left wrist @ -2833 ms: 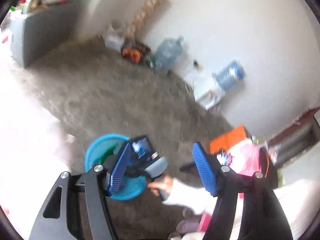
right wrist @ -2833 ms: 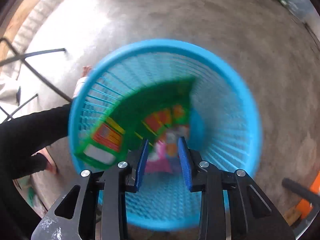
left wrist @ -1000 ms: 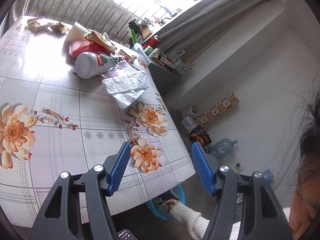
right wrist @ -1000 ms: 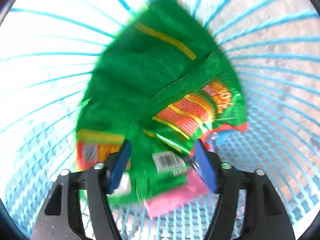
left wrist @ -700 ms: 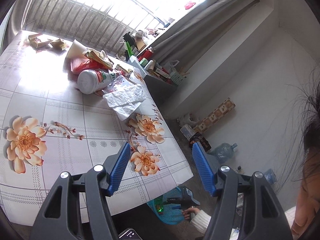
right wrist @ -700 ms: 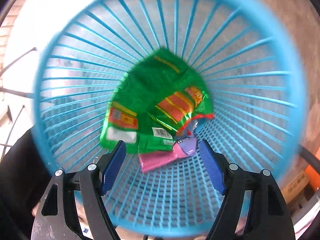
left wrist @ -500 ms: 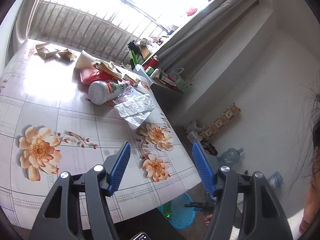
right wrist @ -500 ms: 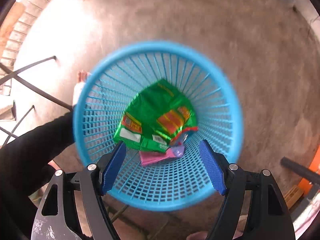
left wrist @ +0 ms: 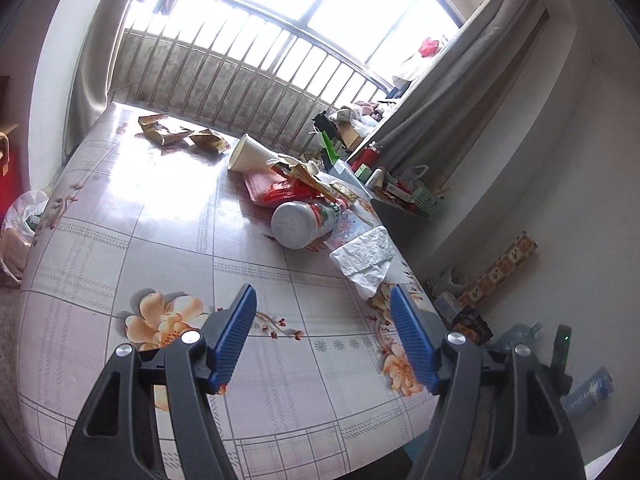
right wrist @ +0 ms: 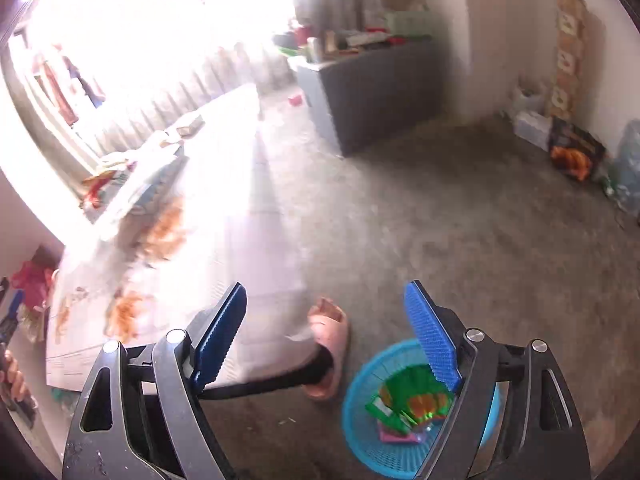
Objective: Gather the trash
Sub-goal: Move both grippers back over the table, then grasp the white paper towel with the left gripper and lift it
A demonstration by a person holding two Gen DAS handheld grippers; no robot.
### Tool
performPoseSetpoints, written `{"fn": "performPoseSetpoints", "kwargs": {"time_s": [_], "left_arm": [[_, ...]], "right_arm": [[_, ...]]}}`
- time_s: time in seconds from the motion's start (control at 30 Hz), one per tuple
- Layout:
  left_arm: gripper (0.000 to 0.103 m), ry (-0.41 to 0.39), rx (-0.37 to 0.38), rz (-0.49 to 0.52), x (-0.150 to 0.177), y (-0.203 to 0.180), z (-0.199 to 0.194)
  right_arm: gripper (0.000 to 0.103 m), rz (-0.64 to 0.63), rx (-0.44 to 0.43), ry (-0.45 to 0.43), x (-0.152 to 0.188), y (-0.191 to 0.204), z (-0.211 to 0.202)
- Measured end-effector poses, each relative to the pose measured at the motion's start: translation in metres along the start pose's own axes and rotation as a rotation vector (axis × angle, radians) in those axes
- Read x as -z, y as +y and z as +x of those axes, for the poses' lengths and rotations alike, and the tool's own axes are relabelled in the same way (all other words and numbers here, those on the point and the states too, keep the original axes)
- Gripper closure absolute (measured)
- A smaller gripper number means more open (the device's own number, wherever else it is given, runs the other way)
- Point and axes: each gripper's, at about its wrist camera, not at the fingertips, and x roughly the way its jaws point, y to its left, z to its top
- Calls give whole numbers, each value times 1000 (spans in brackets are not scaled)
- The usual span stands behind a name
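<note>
My left gripper (left wrist: 322, 320) hovers over the flowered tablecloth (left wrist: 168, 248), jaws opening with nothing between them. Ahead on the table lie a crumpled white tissue (left wrist: 366, 258), a white plastic bottle (left wrist: 304, 222) on its side, a paper cup (left wrist: 250, 156), red and gold wrappers (left wrist: 288, 184) and several small wrappers (left wrist: 180, 134) at the far edge. My right gripper (right wrist: 326, 332) is high above the floor, jaws opening and empty. Below it stands the blue basket (right wrist: 360, 424) holding a green snack bag (right wrist: 408, 396) and a pink wrapper (right wrist: 390, 436).
A person's foot in a pink slipper (right wrist: 326, 344) stands next to the basket. A grey cabinet (right wrist: 372, 88) with clutter on top sits by the curtain. Water bottles (left wrist: 588, 392) and boxes (right wrist: 576, 148) line the wall. A white bag (left wrist: 20, 220) hangs off the table's left side.
My right gripper has risen out of the basket, leaving the green bag inside, and its jaws have widened. My left gripper has swung up over the table toward the trash pile.
</note>
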Motion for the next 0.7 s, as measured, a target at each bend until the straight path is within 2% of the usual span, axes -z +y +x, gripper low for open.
{"fn": "performPoseSetpoints", "kwargs": {"time_s": [0.07,0.13,0.27,0.33,0.4,0.43,0.5,0.53,0.57,0.6,0.63,0.67,0.7], "left_arm": [[36,28,-17,12,-1,3,11],[35,65,22,4,-1,6,26],[30,131,78,58,-10,-6,77],[29,168,147,-22,-21,-1,114],[30,276,238,-152,-26,6,160],[31,305,264,-186,-26,5,178],[33,314,266,-178,-25,-2,205],[36,323,265,-177,-24,-6,215],[49,335,274,-184,-23,-8,222],[66,342,290,-194,-21,-9,227],[74,347,302,-199,-20,-9,229],[88,352,303,-202,-18,-10,229],[95,355,304,-204,-16,-11,226]], "right_arm": [[17,-70,-87,6,-18,33,12],[17,-110,-178,16,-33,61,27],[17,-115,-285,37,-59,102,57],[17,-100,-312,21,-72,114,69],[17,-95,-326,5,-81,125,76],[17,-100,-329,-1,-89,129,69],[17,-113,-318,-15,-97,134,62],[17,-117,-310,-18,-98,135,65],[17,-120,-308,-15,-100,134,69],[17,-119,-306,-8,-101,133,74],[17,-113,-303,0,-102,131,78],[17,-107,-302,8,-102,129,82],[17,-102,-302,14,-103,127,84]]}}
